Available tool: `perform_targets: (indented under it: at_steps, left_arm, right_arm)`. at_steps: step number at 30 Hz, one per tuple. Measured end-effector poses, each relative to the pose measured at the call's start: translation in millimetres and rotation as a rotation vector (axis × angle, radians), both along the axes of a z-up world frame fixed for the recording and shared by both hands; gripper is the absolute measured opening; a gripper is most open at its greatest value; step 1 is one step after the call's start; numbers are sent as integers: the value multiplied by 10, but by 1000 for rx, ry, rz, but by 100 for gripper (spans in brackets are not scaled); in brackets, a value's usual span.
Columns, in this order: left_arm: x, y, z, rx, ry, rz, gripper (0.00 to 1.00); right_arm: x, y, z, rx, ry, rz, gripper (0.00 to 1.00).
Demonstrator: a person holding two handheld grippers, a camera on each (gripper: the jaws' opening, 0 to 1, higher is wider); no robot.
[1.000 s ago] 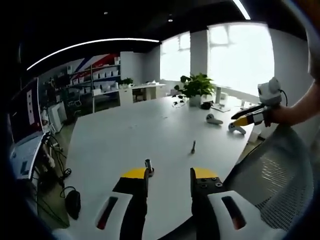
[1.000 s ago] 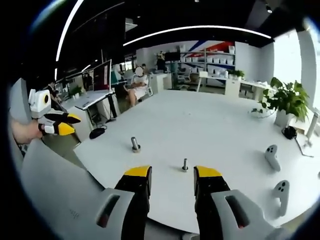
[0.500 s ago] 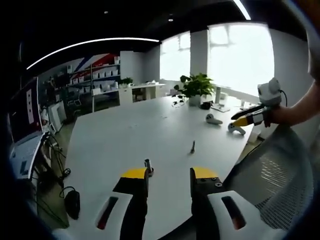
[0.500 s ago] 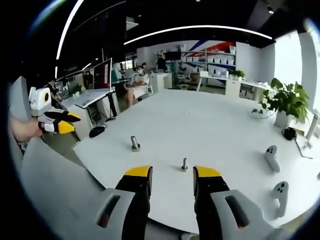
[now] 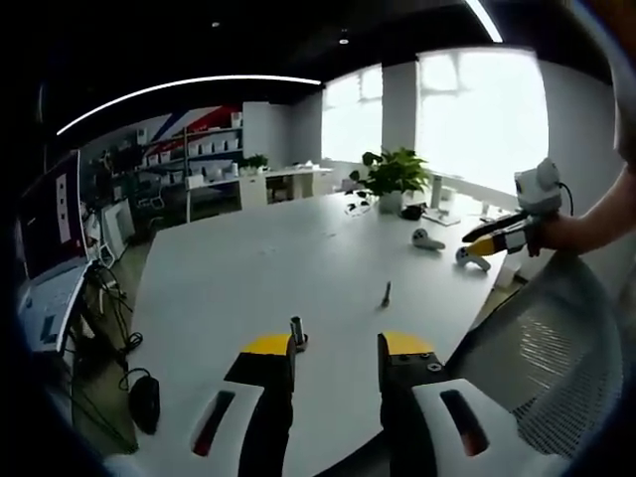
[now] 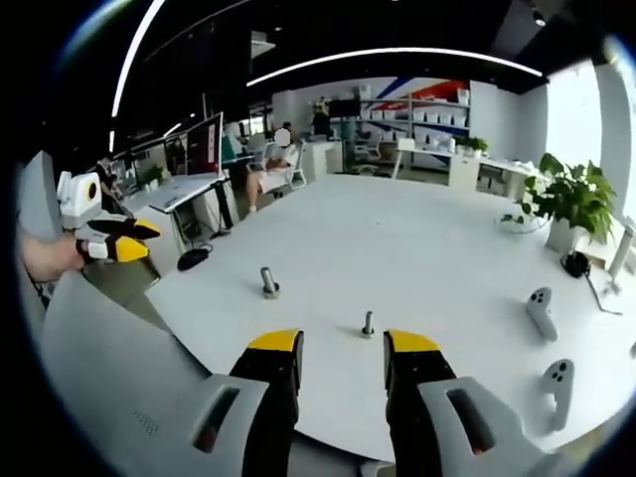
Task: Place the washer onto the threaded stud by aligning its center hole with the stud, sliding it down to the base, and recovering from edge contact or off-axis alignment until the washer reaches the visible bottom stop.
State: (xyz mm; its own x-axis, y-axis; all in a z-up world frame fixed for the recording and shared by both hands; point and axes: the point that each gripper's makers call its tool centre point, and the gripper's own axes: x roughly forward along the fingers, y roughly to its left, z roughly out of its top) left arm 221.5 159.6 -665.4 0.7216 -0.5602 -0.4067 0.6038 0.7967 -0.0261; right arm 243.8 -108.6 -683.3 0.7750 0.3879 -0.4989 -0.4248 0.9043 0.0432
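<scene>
While both grippers hover off the near edge of the big white table (image 6: 397, 229), nothing is being held; the left gripper (image 5: 333, 350) has its yellow-tipped jaws spread apart with bare tabletop between them, and the right gripper (image 6: 336, 348) is just as released, jaws parted and empty. In the right gripper view the threaded stud (image 6: 368, 324) stands upright on the table just past the jaw tips, roughly centred in the gap; a second, chunkier metal post (image 6: 268, 282) stands further off to the left, well apart from the stud. In the left gripper view that post (image 5: 296, 332) sits right by the left jaw tip, and the thin stud (image 5: 386, 293) is further out to the right. Whether a washer rests at either base is too small to tell. Two white controllers (image 6: 542, 310) lie on the right side of the table, with a potted plant (image 6: 566, 199) beyond them; a grey mesh chair back (image 5: 542, 348) sits at the right of the left gripper view; a person sits at a desk in the background.
</scene>
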Motion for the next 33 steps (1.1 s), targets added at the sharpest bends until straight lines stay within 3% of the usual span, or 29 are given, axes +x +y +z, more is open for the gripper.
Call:
perform_targets:
  at_steps: [17,33]
  left_arm:
    - [-11,-17,-14,0,6,-10,31]
    - [-14,-22,-32,5,13,-13,31]
  right_arm:
    - [-33,64,97,-3,-9,-9,34]
    - [-20,9,71,-9,-5,-11,34]
